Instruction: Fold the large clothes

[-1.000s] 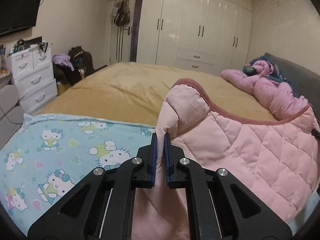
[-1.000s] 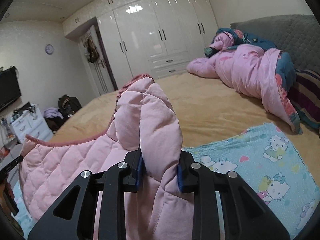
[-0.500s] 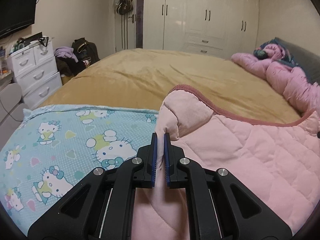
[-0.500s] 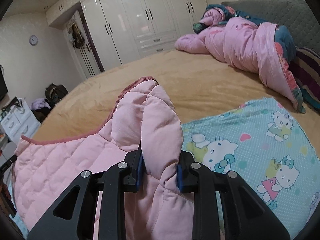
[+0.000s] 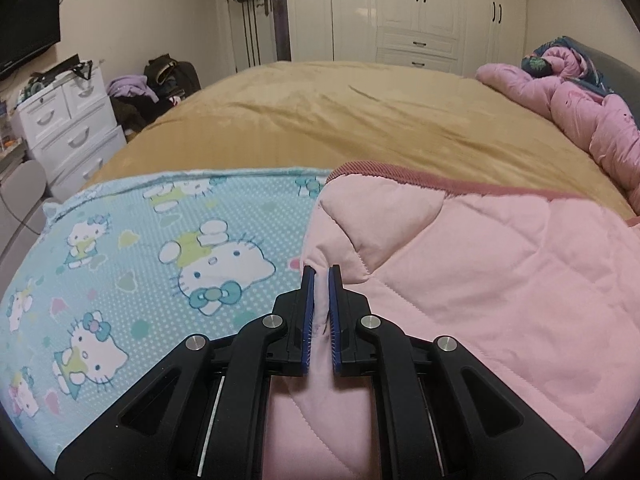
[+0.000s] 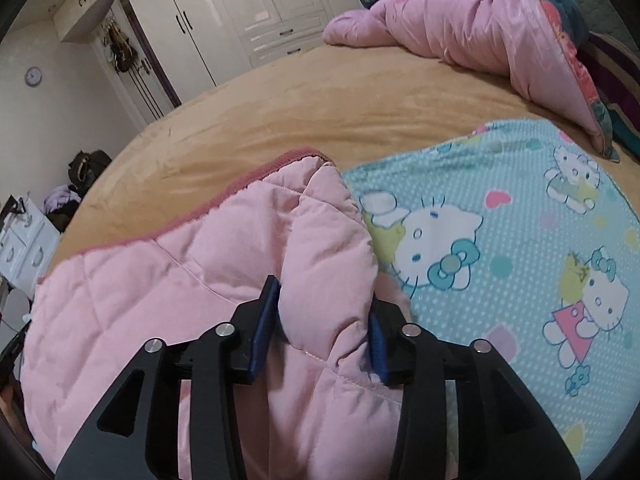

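A pink quilted garment (image 5: 460, 280) with a darker ribbed hem lies on a blue cat-print sheet (image 5: 140, 260) spread on the bed. My left gripper (image 5: 320, 270) is shut on a thin fold of the garment's left corner, low over the sheet. In the right wrist view the same garment (image 6: 180, 280) bulges up between the blue pads (image 6: 264, 324) of my right gripper (image 6: 324, 296). Those jaws are opening, and the puffy fold sits loosely between them, with a dark gap beside the left pad. The cat-print sheet (image 6: 500, 240) shows to the right of it.
A tan bedspread (image 5: 340, 120) covers the bed beyond the sheet. A bunched pink duvet (image 6: 480, 20) lies near the grey headboard. White drawers (image 5: 68, 120) and a heap of bags and clothes (image 5: 160, 80) stand by the bed's left side. White wardrobes (image 5: 400, 8) line the far wall.
Both grippers have sunk toward the bed with the garment's corners, which now rest on the sheet. The right jaws have widened around their fold; the left still pinches its fold.
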A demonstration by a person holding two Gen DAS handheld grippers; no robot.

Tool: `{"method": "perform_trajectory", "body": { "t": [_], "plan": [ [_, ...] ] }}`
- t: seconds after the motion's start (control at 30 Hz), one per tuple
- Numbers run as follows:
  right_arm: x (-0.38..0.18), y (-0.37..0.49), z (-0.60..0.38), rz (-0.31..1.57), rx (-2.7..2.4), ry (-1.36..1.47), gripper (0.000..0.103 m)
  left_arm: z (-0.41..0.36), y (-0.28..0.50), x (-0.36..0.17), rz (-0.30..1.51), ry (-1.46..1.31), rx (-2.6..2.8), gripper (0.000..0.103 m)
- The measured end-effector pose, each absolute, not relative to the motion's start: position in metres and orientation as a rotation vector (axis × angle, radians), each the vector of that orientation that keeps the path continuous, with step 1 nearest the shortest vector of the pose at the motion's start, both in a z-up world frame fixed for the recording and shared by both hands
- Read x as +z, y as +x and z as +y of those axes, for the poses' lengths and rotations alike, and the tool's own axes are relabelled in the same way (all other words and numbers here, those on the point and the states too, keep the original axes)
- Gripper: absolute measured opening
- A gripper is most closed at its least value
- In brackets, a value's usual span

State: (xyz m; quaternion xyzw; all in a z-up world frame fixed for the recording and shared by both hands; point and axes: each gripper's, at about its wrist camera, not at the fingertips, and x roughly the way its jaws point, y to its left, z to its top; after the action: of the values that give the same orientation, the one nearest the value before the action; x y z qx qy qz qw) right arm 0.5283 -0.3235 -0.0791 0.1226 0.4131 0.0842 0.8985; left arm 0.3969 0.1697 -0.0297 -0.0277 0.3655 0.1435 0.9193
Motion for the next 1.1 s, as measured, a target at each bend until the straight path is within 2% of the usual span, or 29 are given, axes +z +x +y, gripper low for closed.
{"method": "perform_trajectory", "body": {
  "t": [0.17,0.37,0.43,0.47,0.5,0.53,0.57,0.6,0.67,0.73,0.77,0.83,1.1],
  "plan": [
    [-0.090,0.530,-0.318,0.872,0.160,0.234,0.049,0.167,0.401,-0.040,0.767,-0.048,0.307,0.002],
    [-0.093,0.529,-0.319,0.864,0.146,0.237,0.052,0.166,0.401,-0.045,0.774,-0.050,0.314,0.004],
    [-0.091,0.525,-0.317,0.854,0.126,0.216,0.054,0.165,0.396,-0.043,0.759,-0.048,0.328,0.007],
    [-0.090,0.524,-0.317,0.853,0.119,0.214,0.057,0.163,0.394,-0.040,0.754,-0.046,0.332,0.010],
    [-0.088,0.522,-0.319,0.853,0.103,0.209,0.060,0.163,0.390,-0.038,0.753,-0.047,0.339,0.025],
    [-0.086,0.520,-0.321,0.864,0.069,0.206,0.074,0.165,0.388,-0.036,0.757,-0.055,0.340,0.037],
    [-0.084,0.517,-0.326,0.874,0.033,0.216,0.094,0.166,0.384,-0.033,0.762,-0.071,0.337,0.042],
    [-0.083,0.513,-0.330,0.873,0.026,0.233,0.099,0.168,0.379,-0.031,0.763,-0.091,0.331,0.050],
    [-0.077,0.501,-0.339,0.856,0.059,0.279,0.099,0.169,0.369,-0.025,0.755,-0.106,0.330,0.061],
    [-0.070,0.485,-0.343,0.835,0.071,0.279,0.099,0.168,0.360,-0.018,0.746,-0.108,0.333,0.079],
    [-0.066,0.479,-0.344,0.821,0.076,0.273,0.099,0.168,0.356,-0.015,0.748,-0.111,0.326,0.082],
    [-0.053,0.459,-0.344,0.779,0.103,0.247,0.099,0.163,0.346,-0.006,0.733,-0.098,0.333,0.094],
    [-0.008,0.399,-0.321,0.689,0.281,0.144,0.099,0.128,0.308,0.031,0.682,-0.061,0.308,0.094]
  ]
}}
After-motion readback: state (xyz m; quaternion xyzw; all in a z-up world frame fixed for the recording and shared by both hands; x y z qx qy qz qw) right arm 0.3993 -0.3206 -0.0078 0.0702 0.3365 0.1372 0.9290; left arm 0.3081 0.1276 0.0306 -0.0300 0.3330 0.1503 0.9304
